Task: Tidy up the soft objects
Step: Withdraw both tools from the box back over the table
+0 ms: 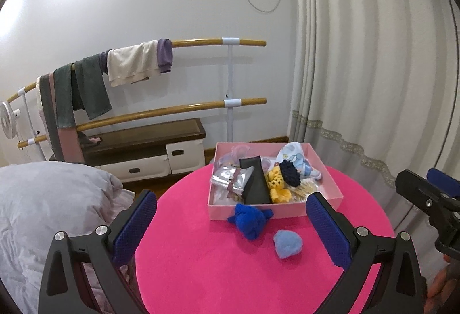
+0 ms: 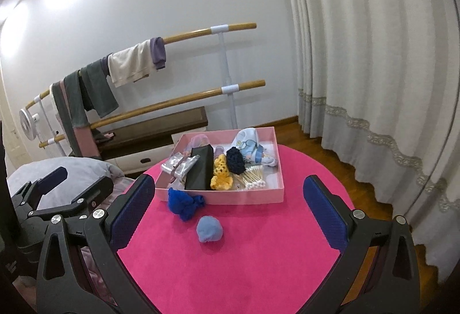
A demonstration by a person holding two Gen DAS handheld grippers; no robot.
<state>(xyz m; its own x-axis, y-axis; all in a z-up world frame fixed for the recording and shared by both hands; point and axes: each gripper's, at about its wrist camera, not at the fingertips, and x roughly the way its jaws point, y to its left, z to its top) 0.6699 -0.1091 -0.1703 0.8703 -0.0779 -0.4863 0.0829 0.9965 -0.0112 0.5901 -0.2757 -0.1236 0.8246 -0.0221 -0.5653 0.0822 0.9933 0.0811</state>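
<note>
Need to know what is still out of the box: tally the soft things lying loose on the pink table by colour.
Dark blue knitted bundle, touching the pink box front: 1
Light blue soft ball, apart from it: 1
Total: 2

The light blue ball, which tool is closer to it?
Probably the left one, though it's close. The light blue ball sits just ahead of the left tool, off to its right. It lies ahead of the right tool, off to its left. Both are open, neither touching it.

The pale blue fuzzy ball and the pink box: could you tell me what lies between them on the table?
The dark blue knitted bundle lies between the pale blue fuzzy ball and the pink box, against its front wall; both wrist views show it.
</note>
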